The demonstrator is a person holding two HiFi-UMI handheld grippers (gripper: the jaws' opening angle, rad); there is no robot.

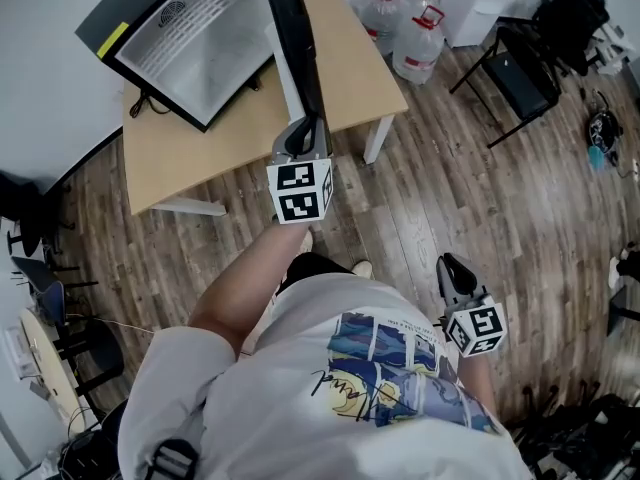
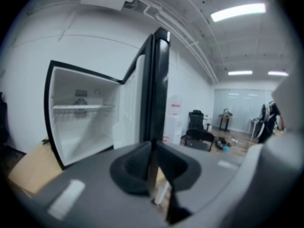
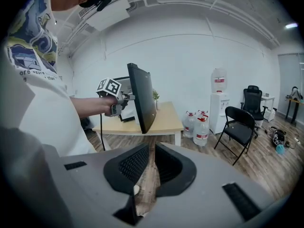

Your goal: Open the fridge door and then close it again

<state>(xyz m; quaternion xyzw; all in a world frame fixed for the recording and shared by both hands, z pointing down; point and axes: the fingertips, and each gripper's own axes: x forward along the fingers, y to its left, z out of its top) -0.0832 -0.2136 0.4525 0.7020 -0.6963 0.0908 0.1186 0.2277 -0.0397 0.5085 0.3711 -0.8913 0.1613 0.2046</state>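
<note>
A small fridge (image 1: 190, 43) stands on a wooden table (image 1: 200, 153) with its white inside showing. Its black door (image 1: 292, 38) is swung out, edge-on toward me. My left gripper (image 1: 303, 130) is shut on the door's free edge; in the left gripper view the door (image 2: 159, 89) rises straight out of the jaws, with the open cabinet (image 2: 80, 122) to its left. The right gripper view shows that same gripper (image 3: 124, 99) on the door (image 3: 142, 96). My right gripper (image 1: 452, 271) hangs low at my side over the floor, its jaws (image 3: 153, 151) together and holding nothing.
Three water jugs (image 1: 412, 33) stand on the floor behind the table's right end. A black folding chair (image 1: 520, 73) is at the far right, with a water dispenser (image 3: 218, 101) by the wall. Chairs and cables (image 1: 45, 298) crowd the left edge.
</note>
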